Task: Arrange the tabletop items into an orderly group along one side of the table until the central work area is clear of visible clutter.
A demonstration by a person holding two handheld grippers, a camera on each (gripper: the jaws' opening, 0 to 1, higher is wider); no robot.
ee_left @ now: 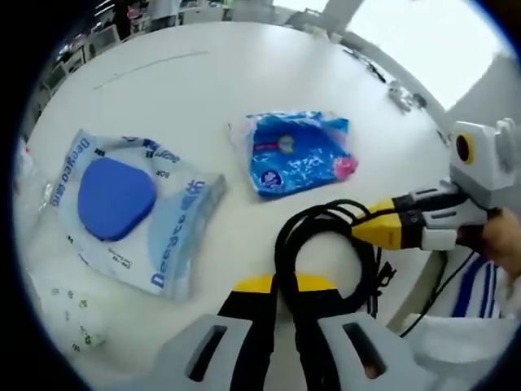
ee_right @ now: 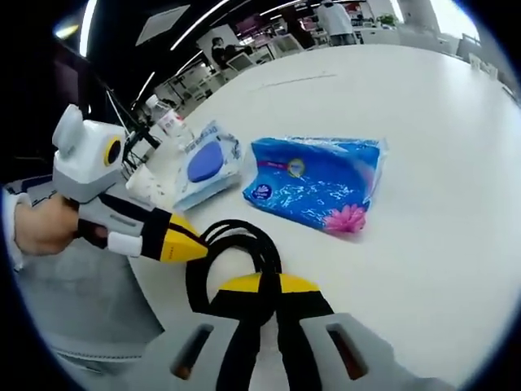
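Now black coiled cable [ee_left: 326,244] pinched by both tongs.

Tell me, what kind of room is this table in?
Probably a large open office or lab hall. Beyond the big white round table stand rows of desks and chairs, long ceiling strip lights run overhead, and a standing person is at the far end.

Both cameras sit low at one edge of the white bench [ee_left: 244,81], close above a coiled black cable [ee_left: 326,244], looking inward across the bench from opposite sides of the coil. The two views share the cable, the blue tissue pack [ee_right: 313,183] and the blue-lidded wipes pack [ee_right: 207,163]; each also catches the other's gripper.
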